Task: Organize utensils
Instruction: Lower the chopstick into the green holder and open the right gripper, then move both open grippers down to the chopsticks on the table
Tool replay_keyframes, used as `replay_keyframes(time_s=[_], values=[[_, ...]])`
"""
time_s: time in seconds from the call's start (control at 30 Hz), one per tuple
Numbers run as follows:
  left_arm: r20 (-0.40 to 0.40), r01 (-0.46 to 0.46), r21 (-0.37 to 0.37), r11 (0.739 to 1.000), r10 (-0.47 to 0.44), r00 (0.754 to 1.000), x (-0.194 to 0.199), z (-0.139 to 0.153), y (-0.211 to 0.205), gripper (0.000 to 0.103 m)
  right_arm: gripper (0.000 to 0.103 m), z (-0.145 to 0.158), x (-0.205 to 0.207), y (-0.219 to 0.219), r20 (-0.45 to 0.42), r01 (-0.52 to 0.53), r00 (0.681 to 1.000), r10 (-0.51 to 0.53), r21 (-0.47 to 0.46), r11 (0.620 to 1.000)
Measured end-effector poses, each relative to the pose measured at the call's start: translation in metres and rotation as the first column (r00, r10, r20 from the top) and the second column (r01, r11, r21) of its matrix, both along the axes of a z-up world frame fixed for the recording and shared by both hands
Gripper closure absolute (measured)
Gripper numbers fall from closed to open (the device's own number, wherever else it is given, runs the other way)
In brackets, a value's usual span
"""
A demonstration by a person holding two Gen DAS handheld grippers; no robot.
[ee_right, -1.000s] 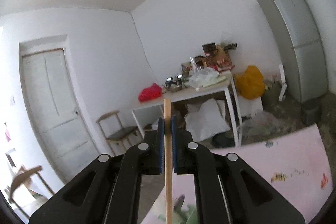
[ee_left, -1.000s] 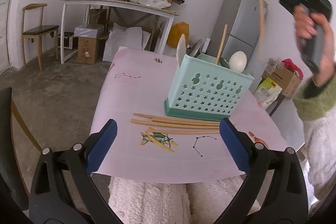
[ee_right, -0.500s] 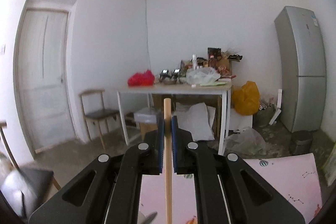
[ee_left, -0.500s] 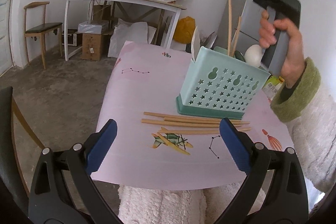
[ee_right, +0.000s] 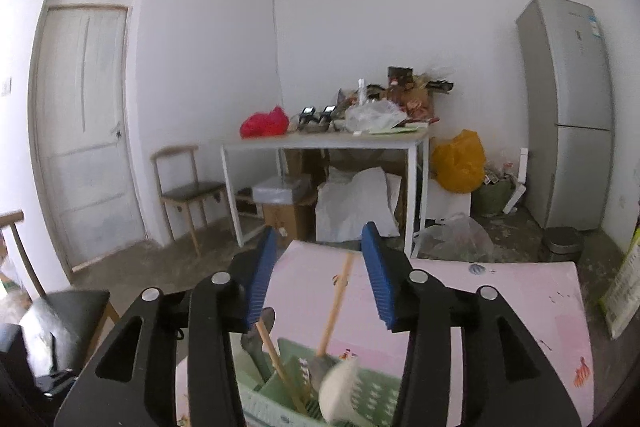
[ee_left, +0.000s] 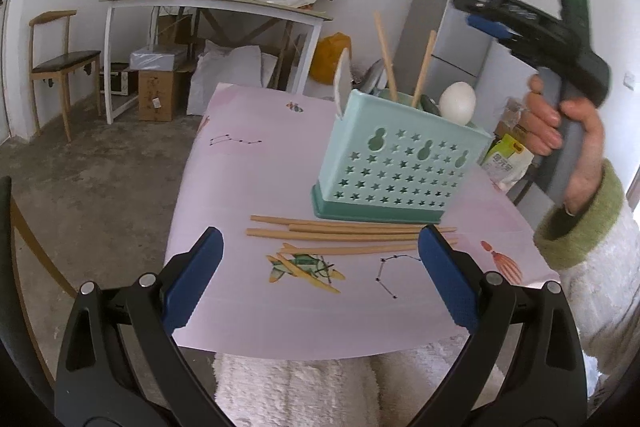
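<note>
Left wrist view: left gripper (ee_left: pixel 320 279) jaws wide apart, empty, over the table's (ee_left: pixel 248 187) near edge. Five loose chopsticks (ee_left: pixel 340 233) lie flat beside the teal caddy (ee_left: pixel 400 171), on its near side. In the caddy: two chopsticks (ee_left: pixel 386 57) upright, one white spoon (ee_left: pixel 458 103). Right gripper (ee_left: pixel 484 15) raised above the caddy's right side.

Right wrist view: right gripper (ee_right: pixel 320 281) jaws apart, nothing held, above the caddy (ee_right: pixel 280 387); two chopsticks (ee_right: pixel 334 307) stand inside.
</note>
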State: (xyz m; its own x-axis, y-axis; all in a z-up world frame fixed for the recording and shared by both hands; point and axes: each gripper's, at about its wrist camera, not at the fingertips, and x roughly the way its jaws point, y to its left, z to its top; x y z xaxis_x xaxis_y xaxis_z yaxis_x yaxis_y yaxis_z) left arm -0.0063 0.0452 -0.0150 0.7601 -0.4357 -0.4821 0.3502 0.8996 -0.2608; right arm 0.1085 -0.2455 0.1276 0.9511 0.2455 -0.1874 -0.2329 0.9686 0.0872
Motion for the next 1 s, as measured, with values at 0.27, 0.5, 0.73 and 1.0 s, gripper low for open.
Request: replay_keyframes(time_s=[0.27,0.5,0.73,1.0], values=[[0.000,0.027,0.022,0.999,-0.027,1.000,-0.001,-0.004,-0.006,0.009,0.054,-0.014,-0.075,-0.043,-0.041,0.008,0.999,-0.001,0.156,0.988],[0.017,0.069,0.070,0.995,-0.070,0.997,0.030,-0.008,-0.011,0.026,0.053,-0.106,-0.081,-0.061,-0.340,0.079,0.940,0.021,0.278,0.957],[-0.068,0.066,0.162,0.985,-0.055,0.996,0.093,-0.028,-0.027,0.064,0.053,-0.167,-0.068,-0.047,-0.525,0.119,0.848,0.070,0.317,0.941],[-0.230,0.047,0.219,0.975,0.005,0.973,0.144,-0.059,-0.027,0.085,0.054,-0.175,-0.052,-0.030,-0.547,0.071,0.828,0.125,0.323,0.944]])
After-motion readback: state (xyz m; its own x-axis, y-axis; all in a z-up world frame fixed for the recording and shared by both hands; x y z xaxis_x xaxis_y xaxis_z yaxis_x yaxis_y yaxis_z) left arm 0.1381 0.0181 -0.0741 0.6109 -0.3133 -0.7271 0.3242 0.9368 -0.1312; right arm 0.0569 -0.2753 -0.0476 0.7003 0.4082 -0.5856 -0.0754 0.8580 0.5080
